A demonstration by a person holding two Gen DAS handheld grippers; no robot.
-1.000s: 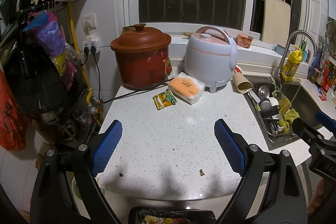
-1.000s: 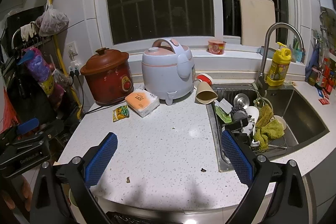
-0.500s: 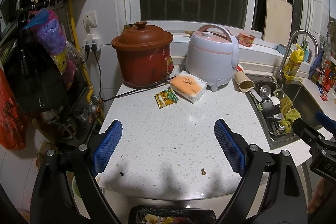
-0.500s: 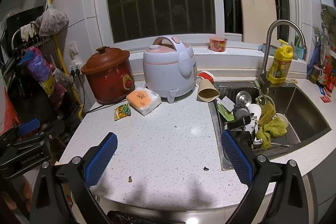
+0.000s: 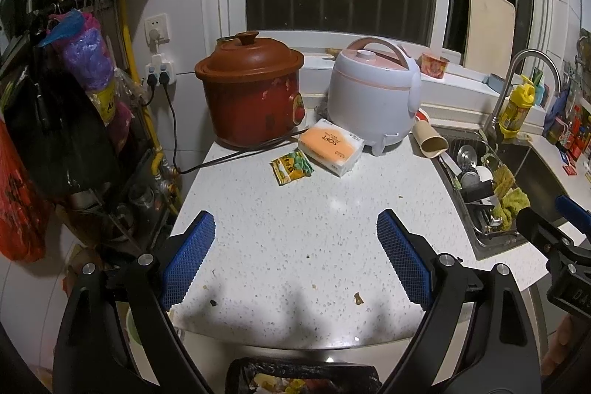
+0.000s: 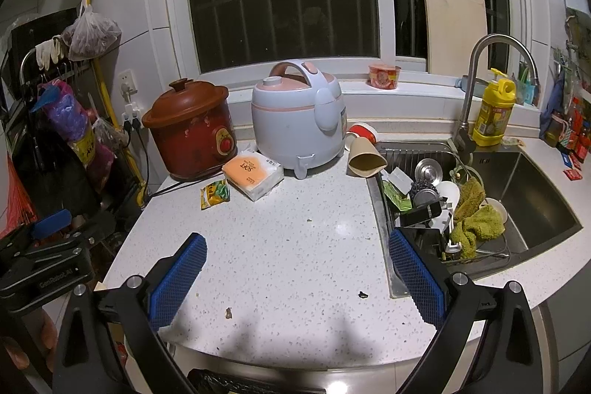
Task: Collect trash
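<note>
Snack wrapper (image 5: 291,167), crumpled yellow-green, lay mid-frame on my tabletop (image 5: 332,228); left gripper (image 5: 295,259) and right gripper (image 6: 295,277) gaped wide, empty.

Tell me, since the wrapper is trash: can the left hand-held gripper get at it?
Probably yes: the left hand-held gripper is open, and bare countertop lies between it and the yellow-green wrapper.
</note>
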